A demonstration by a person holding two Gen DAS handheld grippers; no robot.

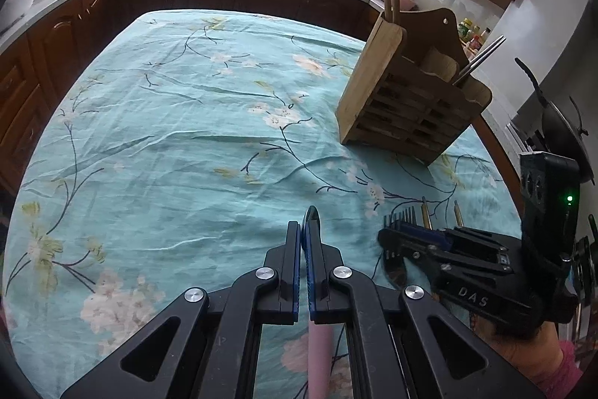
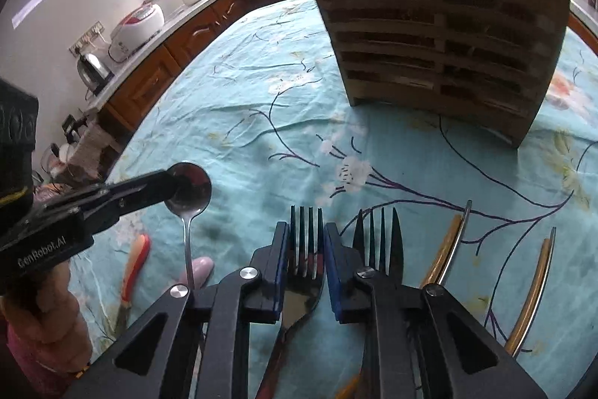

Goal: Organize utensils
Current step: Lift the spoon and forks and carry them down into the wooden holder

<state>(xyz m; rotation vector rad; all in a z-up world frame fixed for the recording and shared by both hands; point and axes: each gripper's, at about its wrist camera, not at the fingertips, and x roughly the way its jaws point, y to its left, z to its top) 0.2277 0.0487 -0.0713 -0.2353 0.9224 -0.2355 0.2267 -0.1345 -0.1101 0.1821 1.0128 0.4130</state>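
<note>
Two forks lie side by side at the bench's near edge, handles toward the person, one fork between the right tongs, whose pads flank it without yet pressing, while the left tongs clench a spoon.

A shiny metal spoon with a pink handle is off the cloth, its round bowl up and its thin neck going down. A silver fork lies flat on the blue flowery cloth, prongs pointing at the wooden holder. A second, darker fork lies right beside it, pointing the same way. Two gold and silver sticks lie further right, well apart from each other. The wooden holder stands upright at the back of the cloth, with slats on its front and tall sticks poking out of the top.
</note>
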